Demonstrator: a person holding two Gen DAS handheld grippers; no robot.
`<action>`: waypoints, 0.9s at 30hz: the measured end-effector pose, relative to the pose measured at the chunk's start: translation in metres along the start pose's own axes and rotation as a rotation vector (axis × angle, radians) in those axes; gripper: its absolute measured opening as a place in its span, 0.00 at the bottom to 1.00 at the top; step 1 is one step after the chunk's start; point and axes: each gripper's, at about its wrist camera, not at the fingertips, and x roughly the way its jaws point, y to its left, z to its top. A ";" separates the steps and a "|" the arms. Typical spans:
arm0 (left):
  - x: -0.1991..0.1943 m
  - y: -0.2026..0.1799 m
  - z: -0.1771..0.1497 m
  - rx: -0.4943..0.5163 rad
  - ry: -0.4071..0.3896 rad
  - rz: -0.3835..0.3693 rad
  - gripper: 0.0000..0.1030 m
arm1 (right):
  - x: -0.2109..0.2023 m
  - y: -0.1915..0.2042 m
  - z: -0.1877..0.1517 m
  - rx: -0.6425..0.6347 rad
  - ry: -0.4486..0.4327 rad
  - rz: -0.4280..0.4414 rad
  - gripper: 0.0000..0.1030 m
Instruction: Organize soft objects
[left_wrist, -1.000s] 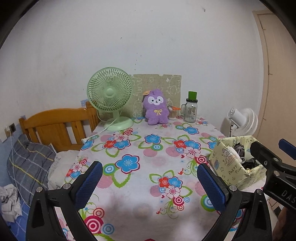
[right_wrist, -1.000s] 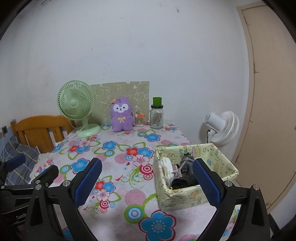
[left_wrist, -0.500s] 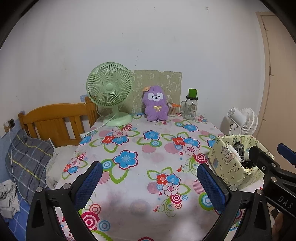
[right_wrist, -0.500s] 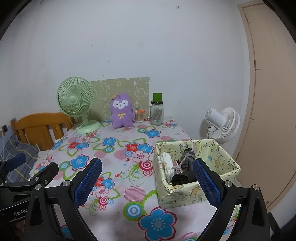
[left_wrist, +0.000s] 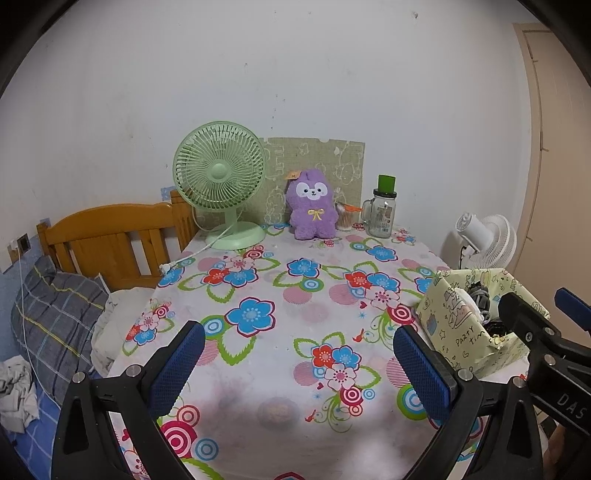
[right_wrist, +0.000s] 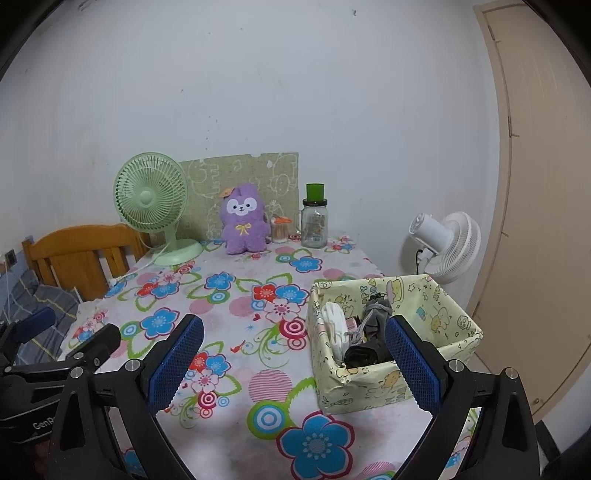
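I hold both grippers above the near edge of the table (left_wrist: 295, 435), which carries a flower-print cloth.

Left gripper (left_wrist: 299, 373): released. Its blue pads (left_wrist: 176, 367) stand wide apart with nothing between them, over the cloth at 6 o'clock of the left wrist view.

Right gripper (right_wrist: 293, 360): released. Its blue pads (right_wrist: 413, 363) stand wide apart and hold nothing. In the right wrist view its right-hand pad overlaps the near left part of the storage box (right_wrist: 373, 387); I cannot tell whether it touches it.

Storage box: pale yellow, cartoon-printed, open at the top, at 4 o'clock on the table near the right edge. Inside it lie white folded soft items (right_wrist: 336, 326) on the left and a grey rolled item (right_wrist: 375, 314) with darker pieces beside it; these are too tangled for me to name further.

Purple plush toy (left_wrist: 313, 208): upright at 12 o'clock, at the far edge of the table, well apart from the box and from both grippers.

Green desk fan (left_wrist: 221, 184): just beside the plush at 11 o'clock.

Glass jar with green lid (left_wrist: 384, 210): near the plush at 1 o'clock, with a small cup of sticks (left_wrist: 345, 218) between jar and plush.

White floor fan (right_wrist: 443, 242): off the table at 2 o'clock.
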 end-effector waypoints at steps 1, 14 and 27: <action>0.000 0.000 0.000 0.001 0.001 0.001 1.00 | -0.001 0.000 0.000 -0.002 -0.004 -0.001 0.97; 0.000 -0.001 -0.001 0.000 -0.001 0.004 1.00 | -0.002 0.000 0.000 -0.002 -0.004 -0.003 0.97; 0.001 -0.003 0.000 -0.009 0.003 -0.005 1.00 | -0.004 0.000 -0.001 0.006 -0.005 -0.002 0.97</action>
